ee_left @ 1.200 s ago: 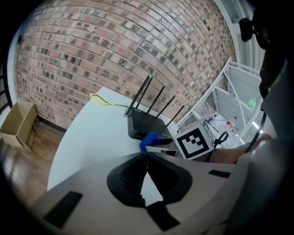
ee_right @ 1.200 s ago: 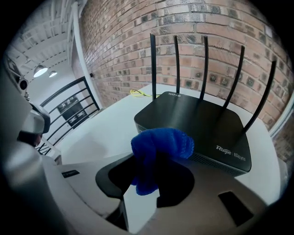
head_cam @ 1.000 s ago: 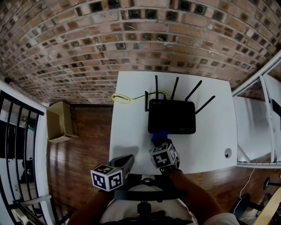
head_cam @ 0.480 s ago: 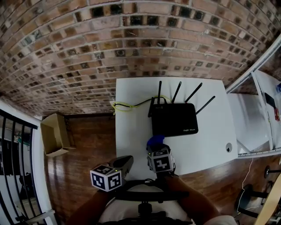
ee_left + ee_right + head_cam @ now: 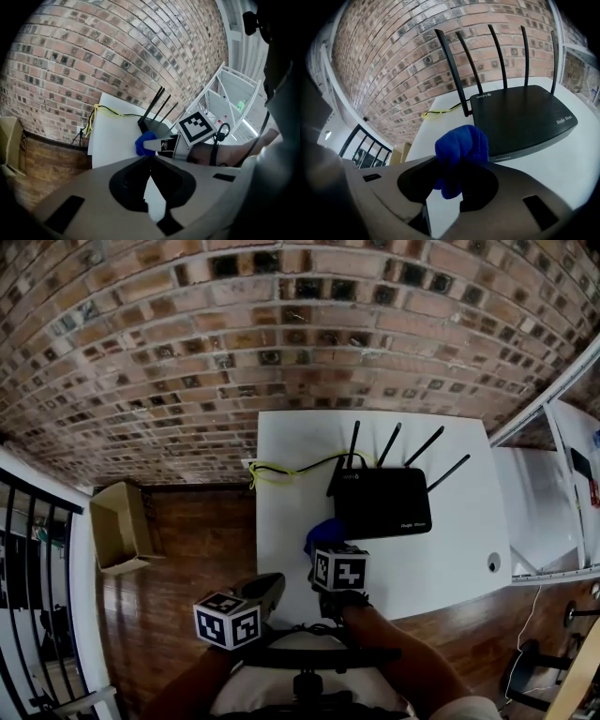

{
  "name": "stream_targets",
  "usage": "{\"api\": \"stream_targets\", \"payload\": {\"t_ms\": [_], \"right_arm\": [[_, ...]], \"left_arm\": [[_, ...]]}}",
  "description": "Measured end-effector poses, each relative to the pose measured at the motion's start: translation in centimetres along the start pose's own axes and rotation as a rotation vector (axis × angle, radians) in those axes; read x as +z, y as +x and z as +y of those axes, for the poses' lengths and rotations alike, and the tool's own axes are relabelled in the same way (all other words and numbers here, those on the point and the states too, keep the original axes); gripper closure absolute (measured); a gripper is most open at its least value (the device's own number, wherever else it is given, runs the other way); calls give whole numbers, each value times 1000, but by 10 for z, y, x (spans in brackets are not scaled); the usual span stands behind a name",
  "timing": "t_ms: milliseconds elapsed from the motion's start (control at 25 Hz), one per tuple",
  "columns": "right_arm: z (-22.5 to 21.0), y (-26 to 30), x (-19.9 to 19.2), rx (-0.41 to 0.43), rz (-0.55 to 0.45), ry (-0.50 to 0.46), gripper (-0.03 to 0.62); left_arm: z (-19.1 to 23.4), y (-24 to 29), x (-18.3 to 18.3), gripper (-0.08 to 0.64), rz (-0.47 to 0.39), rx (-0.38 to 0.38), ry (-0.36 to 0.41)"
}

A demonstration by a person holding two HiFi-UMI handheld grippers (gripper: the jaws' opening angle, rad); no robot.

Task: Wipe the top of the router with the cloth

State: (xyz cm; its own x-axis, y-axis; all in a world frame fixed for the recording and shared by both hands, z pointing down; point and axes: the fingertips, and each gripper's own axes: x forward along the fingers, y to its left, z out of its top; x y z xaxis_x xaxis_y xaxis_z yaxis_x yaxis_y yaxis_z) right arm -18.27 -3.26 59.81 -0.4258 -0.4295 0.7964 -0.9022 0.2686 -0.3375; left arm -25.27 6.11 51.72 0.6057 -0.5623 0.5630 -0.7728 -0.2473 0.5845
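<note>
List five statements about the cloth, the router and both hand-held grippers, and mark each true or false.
1. The right hand-held gripper is clamped on the blue cloth. True.
2. The cloth is resting on top of the router. False: it is held in front of the router, off its top.
3. The left hand-held gripper holds a second cloth. False: its jaws are together with nothing between them.
4. The router has five antennas standing up. True.
5. A red cable lies on the table by the router. False: the cable is yellow.
</note>
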Motion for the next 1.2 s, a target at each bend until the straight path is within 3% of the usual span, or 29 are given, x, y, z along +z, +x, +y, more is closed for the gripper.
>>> {"api": "stream_targets", "payload": {"t_ms": [440,1200], "right_arm": [[-5,21,31,-95,-29,20,465],[-5,33,55,-104,-22,39,465]], "left_arm": [[16,-10,5,528,-20,32,-11],[25,-24,2,528,-46,63,-19]]}}
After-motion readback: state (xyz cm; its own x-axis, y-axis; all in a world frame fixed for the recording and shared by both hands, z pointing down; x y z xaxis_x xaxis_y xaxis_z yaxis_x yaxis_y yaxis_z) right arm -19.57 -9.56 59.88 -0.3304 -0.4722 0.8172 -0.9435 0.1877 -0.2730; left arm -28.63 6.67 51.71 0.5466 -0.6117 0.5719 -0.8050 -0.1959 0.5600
